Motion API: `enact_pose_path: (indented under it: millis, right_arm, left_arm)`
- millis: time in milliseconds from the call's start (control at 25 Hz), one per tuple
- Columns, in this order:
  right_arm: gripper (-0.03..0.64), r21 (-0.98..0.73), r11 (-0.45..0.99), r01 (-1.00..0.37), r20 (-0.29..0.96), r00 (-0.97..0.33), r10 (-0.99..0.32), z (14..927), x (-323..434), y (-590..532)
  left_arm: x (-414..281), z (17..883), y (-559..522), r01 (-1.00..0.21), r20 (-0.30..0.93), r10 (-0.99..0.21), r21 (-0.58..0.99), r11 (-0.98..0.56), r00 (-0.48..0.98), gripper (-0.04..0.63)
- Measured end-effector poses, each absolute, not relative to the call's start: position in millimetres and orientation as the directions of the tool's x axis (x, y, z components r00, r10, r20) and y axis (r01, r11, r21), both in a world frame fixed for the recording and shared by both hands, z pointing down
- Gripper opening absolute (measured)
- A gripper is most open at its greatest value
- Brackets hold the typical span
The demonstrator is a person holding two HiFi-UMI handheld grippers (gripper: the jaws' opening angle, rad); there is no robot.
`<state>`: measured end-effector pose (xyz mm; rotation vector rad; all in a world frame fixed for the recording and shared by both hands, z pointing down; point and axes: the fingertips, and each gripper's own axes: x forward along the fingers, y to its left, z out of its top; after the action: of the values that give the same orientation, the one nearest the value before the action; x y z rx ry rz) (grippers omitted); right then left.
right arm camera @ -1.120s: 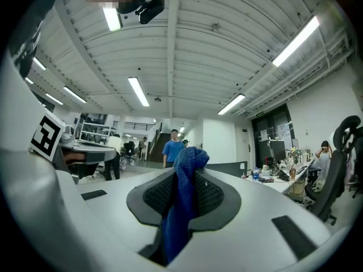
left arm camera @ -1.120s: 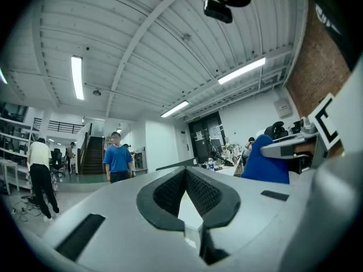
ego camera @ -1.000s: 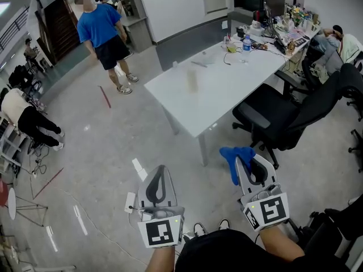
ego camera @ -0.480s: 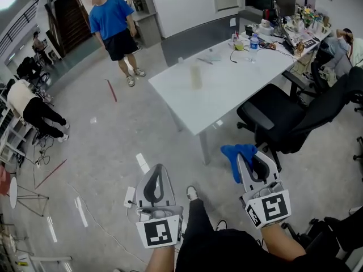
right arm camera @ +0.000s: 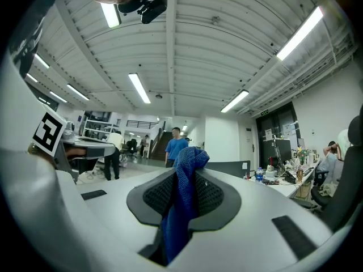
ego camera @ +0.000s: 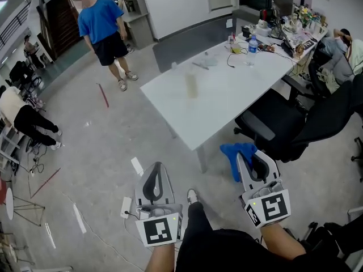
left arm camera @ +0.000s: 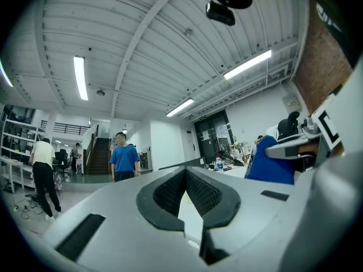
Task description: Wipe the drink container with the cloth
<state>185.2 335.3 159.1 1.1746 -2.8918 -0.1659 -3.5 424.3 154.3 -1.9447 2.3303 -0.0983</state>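
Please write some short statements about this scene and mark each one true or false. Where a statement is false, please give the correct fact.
1. The right hand-held gripper is shut on the cloth. True.
2. The left hand-held gripper holds a sponge. False: its jaws are together with nothing between them.
3. The cloth is red. False: it is blue.
4. The drink container stands on the white table. True.
5. The cloth is touching the drink container. False: they are well apart; the cloth is not yet over the table.
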Motion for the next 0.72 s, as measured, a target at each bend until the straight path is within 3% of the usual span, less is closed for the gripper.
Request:
enact_pose_path:
  millis: [720]
  right_arm:
    - [0.058, 0.086, 0.614, -0.785, -0.027, -0.618, -0.786, 144, 57, 181]
  left_arm:
    - [-116, 147, 246, -0.992, -0.019, -0.999, -0.121, -0.028, 0.031, 0.003]
